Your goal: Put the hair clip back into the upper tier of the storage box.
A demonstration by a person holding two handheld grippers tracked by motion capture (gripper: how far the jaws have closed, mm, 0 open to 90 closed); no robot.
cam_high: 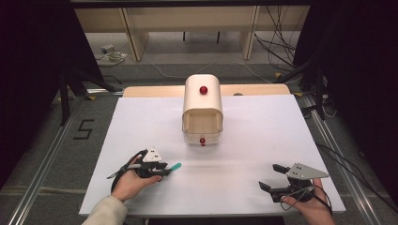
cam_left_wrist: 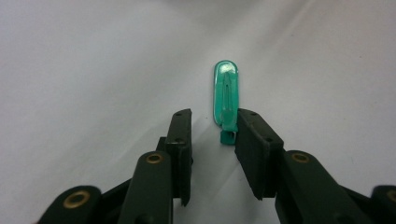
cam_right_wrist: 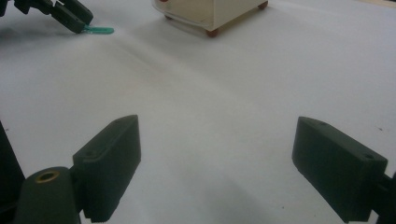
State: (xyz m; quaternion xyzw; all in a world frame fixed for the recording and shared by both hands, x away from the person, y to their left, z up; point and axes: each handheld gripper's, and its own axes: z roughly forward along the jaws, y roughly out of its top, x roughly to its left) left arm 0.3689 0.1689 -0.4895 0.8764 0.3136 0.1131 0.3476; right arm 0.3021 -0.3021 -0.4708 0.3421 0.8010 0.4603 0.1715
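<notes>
While my left gripper (cam_left_wrist: 212, 135) stands partly open around the near end of the green clip (cam_left_wrist: 226, 95) near the desk's (cam_high: 263, 136) front-left corner, my right gripper (cam_right_wrist: 217, 163) gapes wide, empty.

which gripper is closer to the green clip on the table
Left. The left gripper is right at the green clip, its jaws either side of the clip's near end. The right gripper sits far off across the white table, jaws wide open on nothing.
</notes>
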